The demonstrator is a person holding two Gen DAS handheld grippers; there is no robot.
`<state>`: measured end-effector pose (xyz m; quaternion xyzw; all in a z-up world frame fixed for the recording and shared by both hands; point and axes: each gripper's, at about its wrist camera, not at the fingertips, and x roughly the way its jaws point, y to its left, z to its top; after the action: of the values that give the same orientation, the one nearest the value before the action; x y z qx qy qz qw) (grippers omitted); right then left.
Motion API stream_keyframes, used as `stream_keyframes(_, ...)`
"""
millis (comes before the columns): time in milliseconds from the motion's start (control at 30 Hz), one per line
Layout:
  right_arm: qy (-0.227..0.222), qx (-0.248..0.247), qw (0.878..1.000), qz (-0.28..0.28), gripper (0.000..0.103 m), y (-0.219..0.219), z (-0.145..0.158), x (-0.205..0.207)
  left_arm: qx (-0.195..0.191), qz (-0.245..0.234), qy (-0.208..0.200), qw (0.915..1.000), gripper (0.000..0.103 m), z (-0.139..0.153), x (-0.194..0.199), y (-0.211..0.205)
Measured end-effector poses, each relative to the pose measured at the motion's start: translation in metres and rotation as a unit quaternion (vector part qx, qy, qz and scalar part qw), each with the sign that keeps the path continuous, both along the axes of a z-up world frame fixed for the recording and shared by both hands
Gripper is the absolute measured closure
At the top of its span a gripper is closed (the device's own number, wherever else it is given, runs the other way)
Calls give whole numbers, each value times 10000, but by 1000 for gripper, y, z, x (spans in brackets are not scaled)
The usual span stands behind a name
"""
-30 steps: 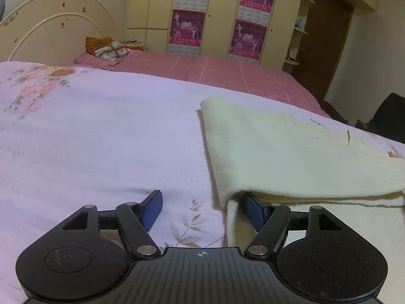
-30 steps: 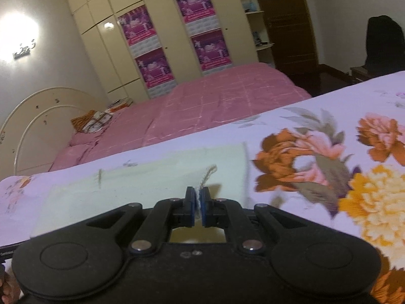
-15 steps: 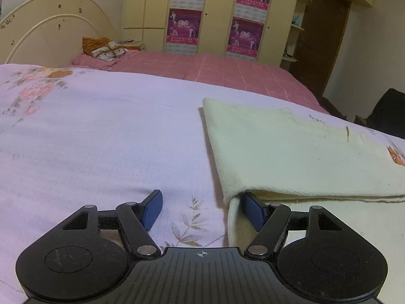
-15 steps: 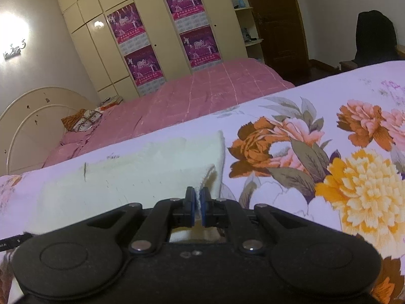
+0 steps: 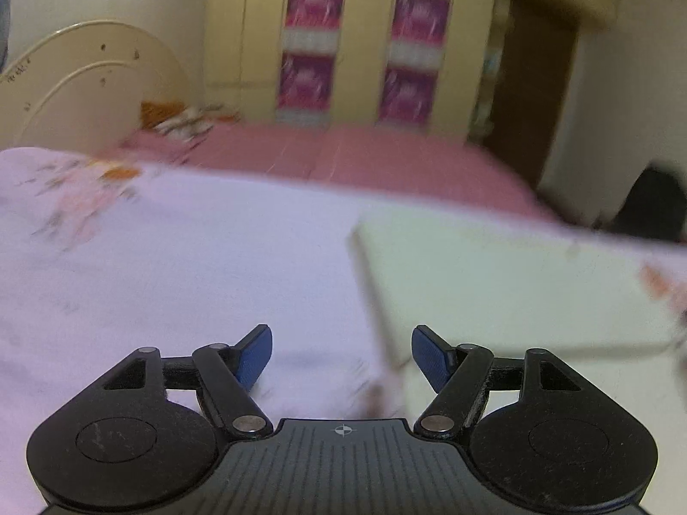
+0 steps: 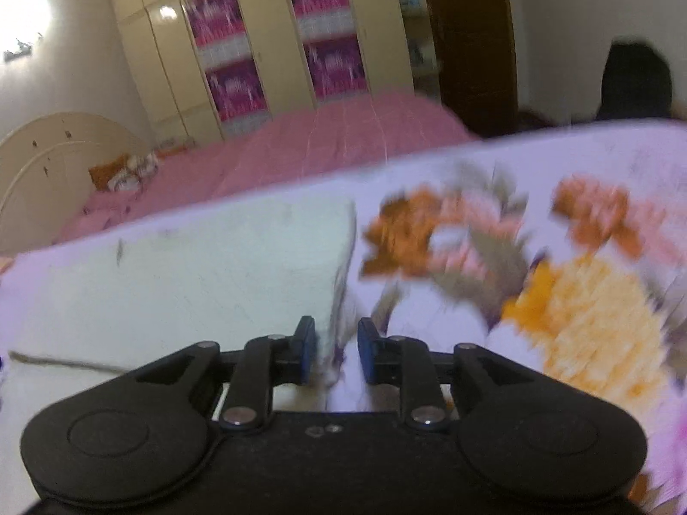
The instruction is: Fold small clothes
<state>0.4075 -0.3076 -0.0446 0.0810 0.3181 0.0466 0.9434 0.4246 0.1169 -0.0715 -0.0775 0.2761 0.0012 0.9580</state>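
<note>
Right tool [image 6: 336, 349] opening beside soft folded cream cloth [image 6: 206, 274]

Cream wardrobe [image 5: 369, 47] behind pink bed [image 5: 343, 154]

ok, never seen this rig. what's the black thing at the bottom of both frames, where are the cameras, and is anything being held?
There is no robot arm: a person carries a two-finger gripper in each hand, and each has a fisheye camera looking forward along its fingers. The black shape at the bottom is the gripper's own body, with blue pads at the tips.

The left wrist view shows the left gripper, jaws wide apart and empty. The right wrist view shows the right gripper; its jaws have just been opening, and the cloth's edge lies in the gap, not pinched.

On the flowered bedsheet lies a folded cream cloth, the garment being folded. Behind it are a pink bed and a wardrobe. Both frames are blurred.
</note>
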Motion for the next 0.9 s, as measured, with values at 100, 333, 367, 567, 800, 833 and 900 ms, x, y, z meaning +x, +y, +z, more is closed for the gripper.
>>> stream_keyframes(100, -157, -19, 9996, 214, 86, 9, 9, 4, -279, -530, -164, 9981, 32, 3, 17, -22)
stream_keyframes(333, 231, -590, 9968, 496, 92, 32, -17, 22, 0, -1339, 396, 9902, 32, -26, 29, -53)
stream_keyframes(367, 224, -569, 9970, 474, 92, 29, -14, 21, -78, -1278, 238, 9915, 32, -22, 27, -48)
stream_keyframes(567, -209, -146, 9994, 253, 83, 14, 4, 30, -129, -1051, -54, 9944, 32, -5, 72, -37)
stream_keyframes(800, 50, -412, 9978, 526, 84, 31, -16, 61, 411, -856, 583, 9938, 32, -27, 136, -45)
stream_keyframes(833, 103, -488, 9972, 561, 84, 30, -24, 63, 354, -876, 484, 9944, 32, -28, 136, -42)
stream_keyframes(900, 28, -527, 9969, 575, 85, 29, -23, 61, 352, -879, 407, 9947, 32, -19, 135, -43)
